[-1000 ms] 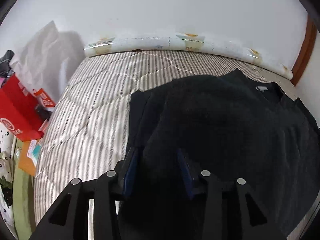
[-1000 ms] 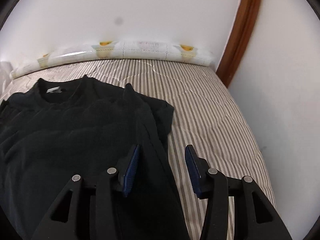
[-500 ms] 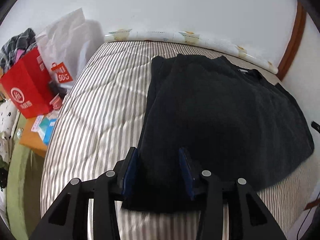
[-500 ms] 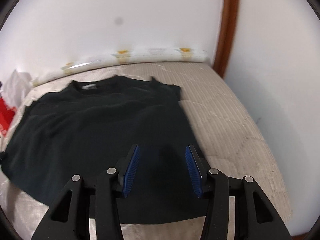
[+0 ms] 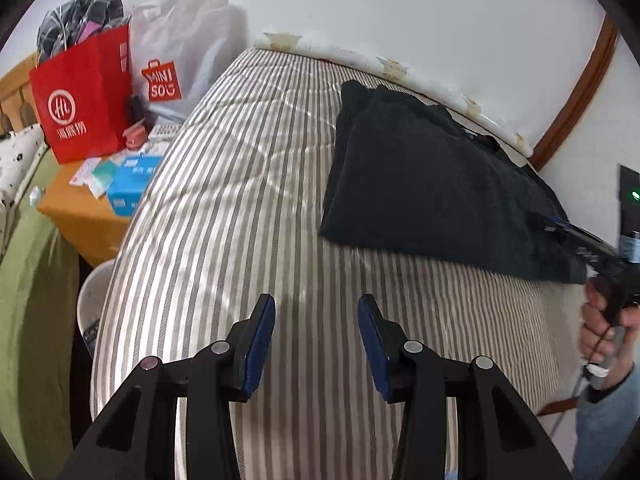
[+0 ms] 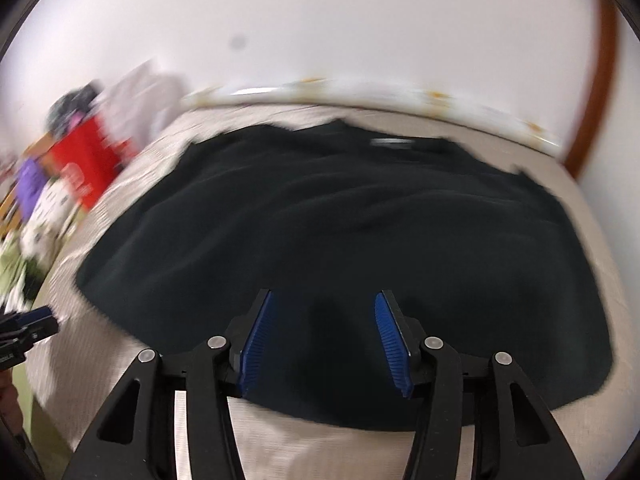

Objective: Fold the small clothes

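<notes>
A black T-shirt lies spread flat on the striped mattress, collar toward the wall. My left gripper is open and empty, above bare mattress short of the shirt's left hem corner. My right gripper is open, its jaws wide over the shirt at the hem; nothing is between the pads. The right gripper also shows at the right edge of the left wrist view, over the shirt's hem. The right wrist view is blurred.
A red paper bag and a white Miniso bag stand left of the bed on an orange table with boxes. A white bin sits below. The wall and a brown door frame bound the bed.
Both grippers have pulled back toward the foot of the bed. The left one has come off the shirt onto bare mattress; the right one has swung left over the hem. Both stay open.
</notes>
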`<state>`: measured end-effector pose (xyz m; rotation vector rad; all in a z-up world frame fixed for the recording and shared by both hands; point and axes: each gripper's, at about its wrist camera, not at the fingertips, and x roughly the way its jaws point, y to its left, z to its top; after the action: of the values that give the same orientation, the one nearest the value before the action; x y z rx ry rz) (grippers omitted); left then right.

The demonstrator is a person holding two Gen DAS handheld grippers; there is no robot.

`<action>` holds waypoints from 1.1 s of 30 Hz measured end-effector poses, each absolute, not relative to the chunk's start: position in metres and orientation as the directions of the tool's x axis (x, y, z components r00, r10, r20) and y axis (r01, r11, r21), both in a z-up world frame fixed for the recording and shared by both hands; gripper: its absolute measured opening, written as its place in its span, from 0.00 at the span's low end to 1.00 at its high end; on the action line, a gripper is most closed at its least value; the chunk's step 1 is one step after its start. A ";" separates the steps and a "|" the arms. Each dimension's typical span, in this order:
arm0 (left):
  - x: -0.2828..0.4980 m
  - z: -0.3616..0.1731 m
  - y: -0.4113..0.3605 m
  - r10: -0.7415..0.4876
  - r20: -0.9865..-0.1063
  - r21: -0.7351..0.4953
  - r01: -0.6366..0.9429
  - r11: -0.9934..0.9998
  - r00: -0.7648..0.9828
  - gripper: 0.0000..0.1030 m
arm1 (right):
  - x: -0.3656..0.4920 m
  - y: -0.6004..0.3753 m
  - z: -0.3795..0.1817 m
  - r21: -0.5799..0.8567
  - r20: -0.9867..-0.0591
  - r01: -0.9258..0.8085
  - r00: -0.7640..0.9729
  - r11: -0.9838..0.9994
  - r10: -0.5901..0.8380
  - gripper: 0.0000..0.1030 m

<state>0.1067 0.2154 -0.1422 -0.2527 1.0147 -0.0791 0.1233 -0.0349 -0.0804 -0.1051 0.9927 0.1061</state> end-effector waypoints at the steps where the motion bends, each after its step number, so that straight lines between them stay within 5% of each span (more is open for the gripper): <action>1: 0.104 -0.142 0.216 -0.182 -0.830 -0.244 -0.050 0.968 0.528 0.39 | 0.123 -0.012 -0.085 -0.061 -0.846 -0.182 0.531 0.981 0.046 0.51; 5: 0.087 -0.136 0.225 -0.179 -0.816 -0.241 -0.042 0.970 0.549 0.52 | 0.108 0.059 -0.089 -0.088 -0.841 -0.370 0.526 0.925 0.130 0.51; 20: 0.073 -0.151 0.262 -0.256 -0.789 -0.340 -0.050 0.939 0.559 0.53 | 0.109 0.169 -0.133 -0.325 -0.814 -0.532 0.578 0.782 0.055 0.56; 23: 0.076 -0.155 0.261 -0.264 -0.792 -0.355 -0.063 0.933 0.550 0.53 | 0.117 0.165 -0.131 -0.353 -0.775 -0.488 0.630 0.798 0.042 0.24; 27: 0.081 -0.156 0.252 -0.262 -0.796 -0.353 -0.066 0.933 0.546 0.53 | 0.127 0.147 -0.112 -0.230 -0.770 -0.466 0.624 0.854 0.133 0.16; 33: 0.098 -0.148 0.223 -0.269 -0.796 -0.348 -0.045 0.936 0.542 0.53 | 0.122 0.077 -0.040 -0.108 -0.624 -0.310 0.761 0.945 0.178 0.09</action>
<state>0.0981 0.2232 -0.1484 -0.3482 0.9941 -0.1362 0.1217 0.0773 -0.0402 -0.2104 0.6551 0.2678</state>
